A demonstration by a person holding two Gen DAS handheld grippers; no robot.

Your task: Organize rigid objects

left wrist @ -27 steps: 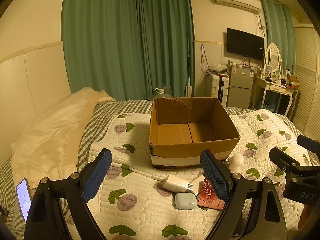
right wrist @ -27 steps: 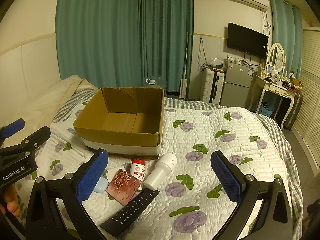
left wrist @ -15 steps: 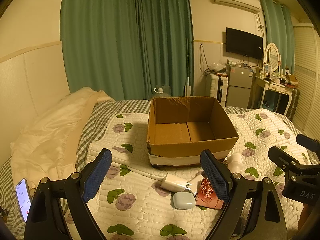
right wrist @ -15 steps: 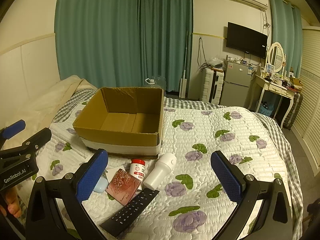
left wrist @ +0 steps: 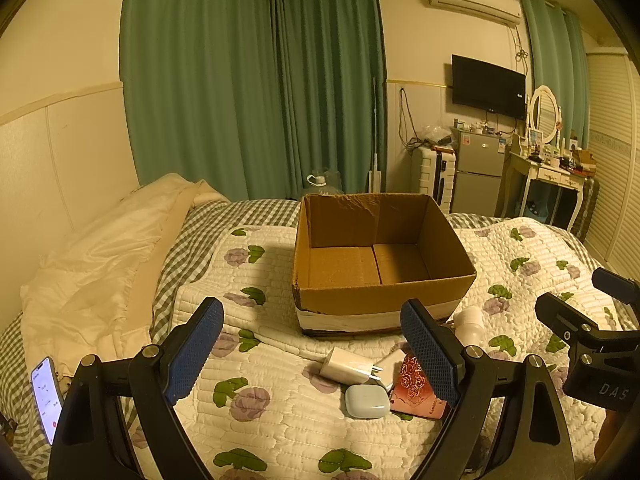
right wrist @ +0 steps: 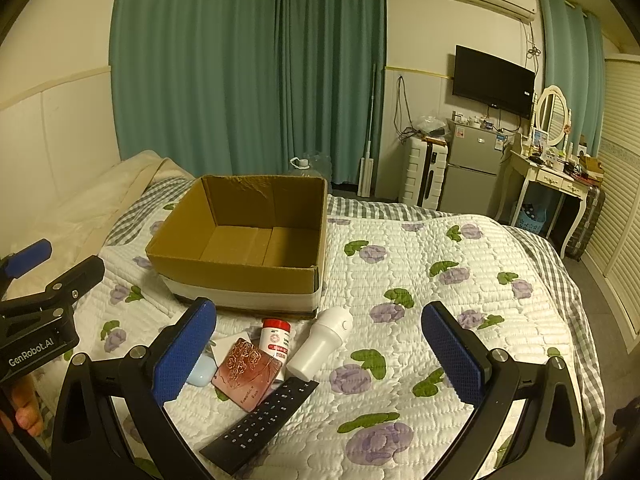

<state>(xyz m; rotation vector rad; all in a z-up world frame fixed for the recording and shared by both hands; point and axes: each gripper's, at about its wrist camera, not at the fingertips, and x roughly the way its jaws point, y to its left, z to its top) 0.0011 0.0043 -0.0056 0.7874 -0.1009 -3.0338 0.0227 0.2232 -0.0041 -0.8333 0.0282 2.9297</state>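
Note:
An empty open cardboard box (left wrist: 380, 280) (right wrist: 244, 268) stands on the quilted bed. In front of it lie a white charger (left wrist: 347, 365), a pale blue earbud case (left wrist: 366, 401), a pink rose-patterned box (left wrist: 416, 390) (right wrist: 246, 372), a red-capped pill bottle (right wrist: 275, 339), a white bottle on its side (right wrist: 320, 344) and a black remote (right wrist: 260, 420). My left gripper (left wrist: 312, 354) is open and empty above the charger. My right gripper (right wrist: 318, 356) is open and empty above the bottles and remote.
A cream duvet (left wrist: 100, 256) lies bunched at the left, a lit phone (left wrist: 46, 398) near the left edge. Green curtains, a white suitcase (right wrist: 424, 172), a small fridge (right wrist: 472, 176) and a dressing table (right wrist: 548, 176) stand beyond the bed.
The left wrist view has shifted slightly, so the box and items sit a bit further left. Both grippers stay open; nothing was taken hold of.

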